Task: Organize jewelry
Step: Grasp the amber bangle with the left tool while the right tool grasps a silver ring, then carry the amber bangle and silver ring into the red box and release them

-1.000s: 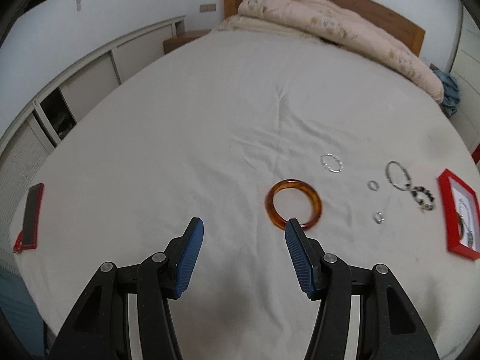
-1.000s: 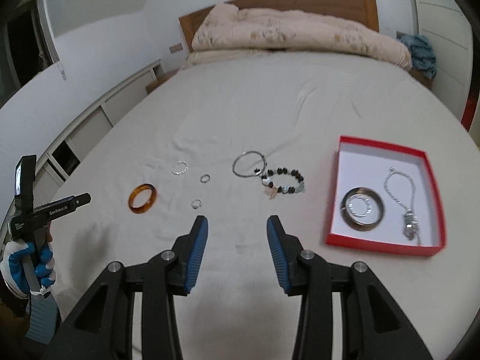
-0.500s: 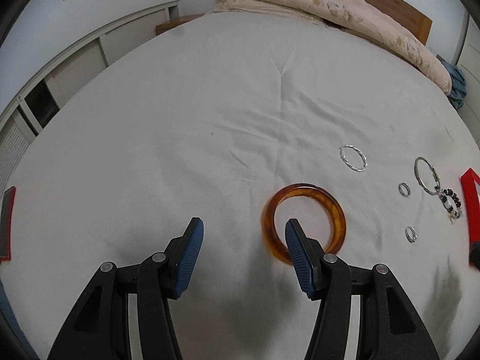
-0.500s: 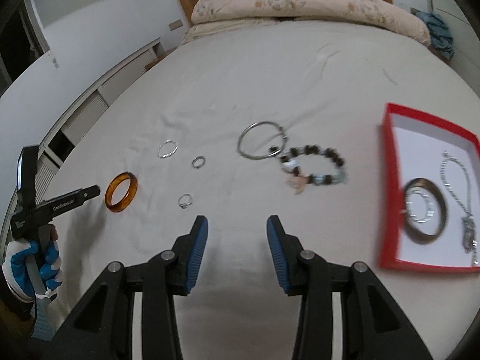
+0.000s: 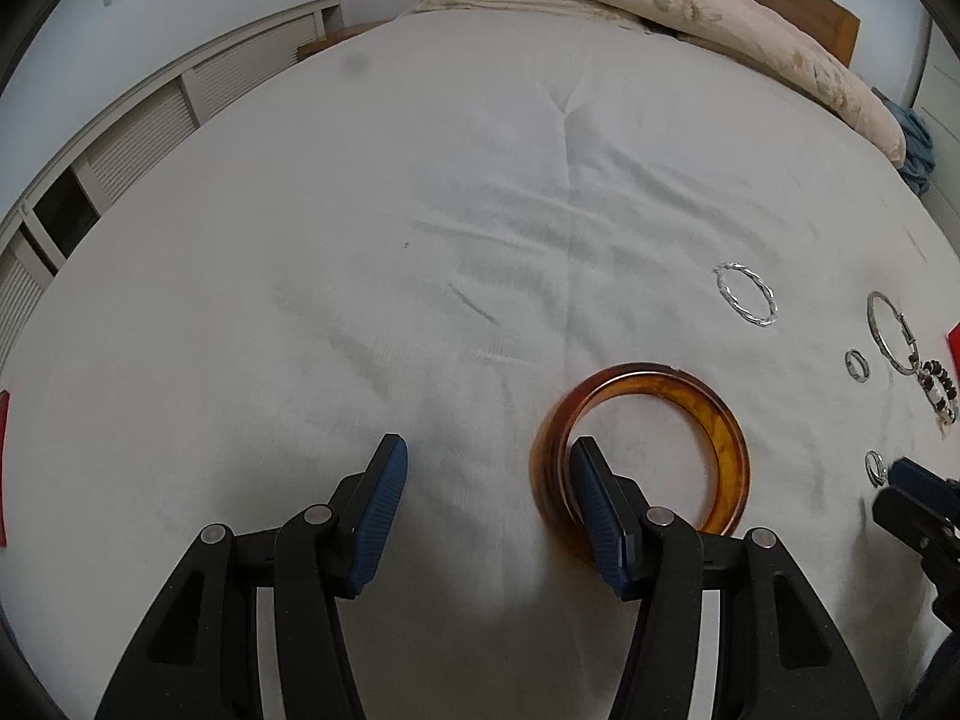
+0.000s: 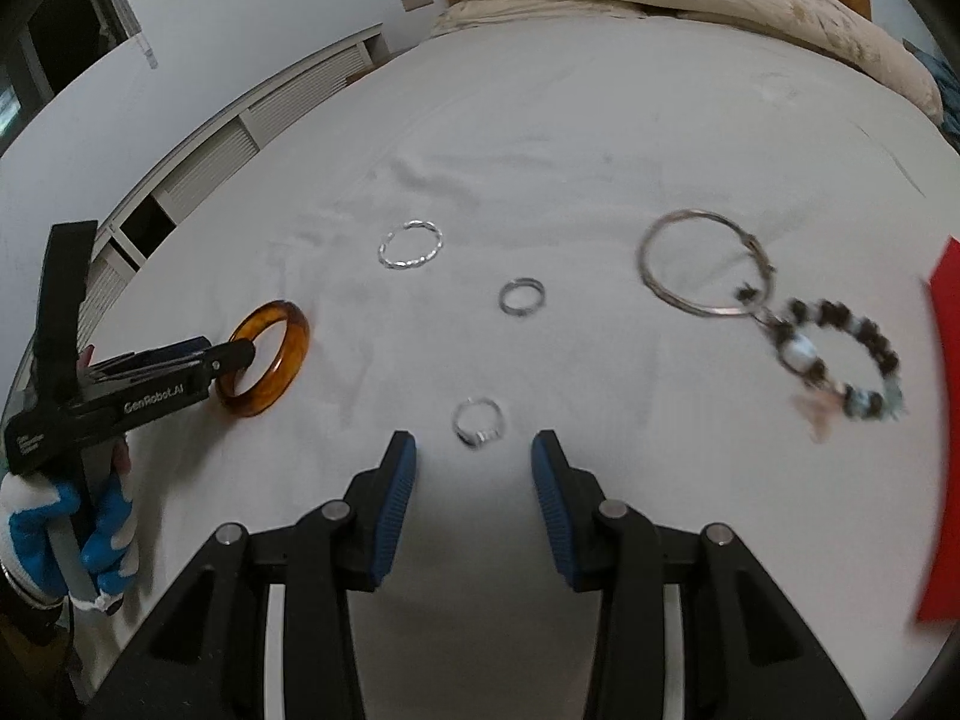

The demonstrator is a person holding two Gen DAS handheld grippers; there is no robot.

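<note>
An amber bangle point(image 5: 648, 444) lies on the white bed sheet. My left gripper point(image 5: 486, 474) is open, its right finger inside the bangle's ring and its left finger outside; the bangle also shows in the right wrist view point(image 6: 267, 357). My right gripper point(image 6: 474, 468) is open just short of a small silver ring point(image 6: 478, 422). Beyond lie another small ring point(image 6: 522, 295), a twisted silver hoop point(image 6: 411, 245), a large plain silver hoop point(image 6: 699, 270) and a dark beaded bracelet point(image 6: 840, 360).
A red jewelry box edge point(image 6: 942, 420) stands at the far right. A rolled duvet point(image 5: 660, 6) lies along the wooden headboard. White slatted cabinets point(image 5: 150, 132) run along the bed's left side. A red object point(image 5: 3, 468) lies at the bed's left edge.
Both grippers moved forward and down. The left one closed in on the amber bangle until one finger entered its ring. The right one neared the small silver ring; the red box slid out right.
</note>
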